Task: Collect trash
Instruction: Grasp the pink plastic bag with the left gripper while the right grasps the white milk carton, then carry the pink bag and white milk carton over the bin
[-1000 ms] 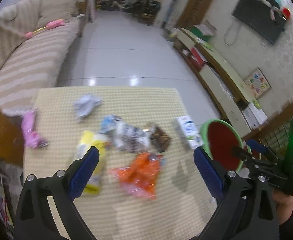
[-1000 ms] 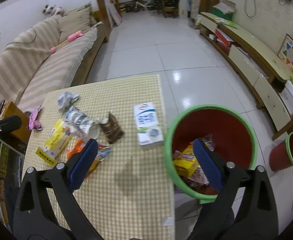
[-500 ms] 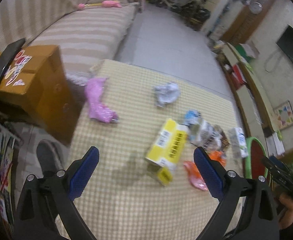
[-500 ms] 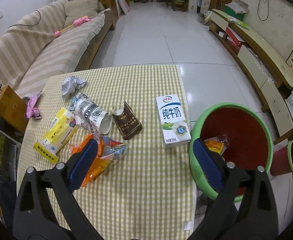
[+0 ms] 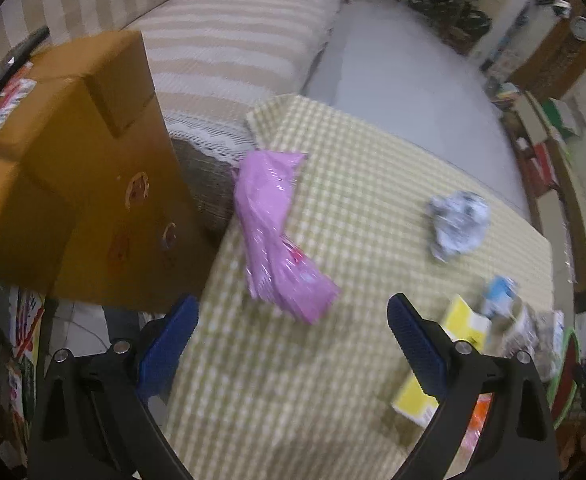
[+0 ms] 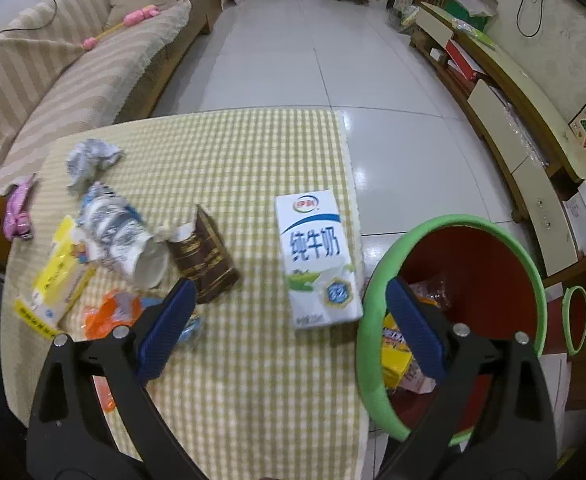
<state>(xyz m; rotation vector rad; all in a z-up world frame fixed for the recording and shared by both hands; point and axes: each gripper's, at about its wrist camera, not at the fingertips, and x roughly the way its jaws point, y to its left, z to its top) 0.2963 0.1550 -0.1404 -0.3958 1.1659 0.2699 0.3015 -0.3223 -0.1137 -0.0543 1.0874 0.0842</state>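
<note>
Left wrist view: left gripper [image 5: 289, 332] spread wide, nothing between the blue pads [image 5: 165, 344], poised over the near left part of the checked cloth [image 5: 365, 168]. Just ahead, a pink wrapper [image 5: 277, 236] at the cloth's left edge, its print too blurred to read. Beside it, off the table, a brown cardboard box [image 5: 77, 168] with round stickers, unreadable. Farther right on the cloth, a crumpled grey-white paper ball [image 5: 459, 224]; at lower right, partly behind the right finger, a yellow box [image 5: 465, 328] and a blurred heap of other litter. Beyond, a striped sofa [image 5: 233, 40]. Right wrist view: right gripper [image 6: 289, 320] also wide open and empty, hovering over the table's near right side. Between the fingers and a little ahead, a white milk carton [image 6: 317, 256] lying flat, printed 纯牛奶 in blue under a red and green logo, with a blue hexagon badge too small to read. Left of it, a dark brown torn packet [image 6: 209, 256] with gold lettering, illegible; then a tipped paper cup [image 6: 129, 240], a yellow box [image 6: 57, 276] with unreadable text, an orange wrapper [image 6: 109, 312], the paper ball [image 6: 91, 158] and the pink wrapper [image 6: 17, 212] at the far left edge. Right of the table, touching its corner, a red bin [image 6: 473, 272] with a green rim, yellow and orange wrappers lying inside.
</note>
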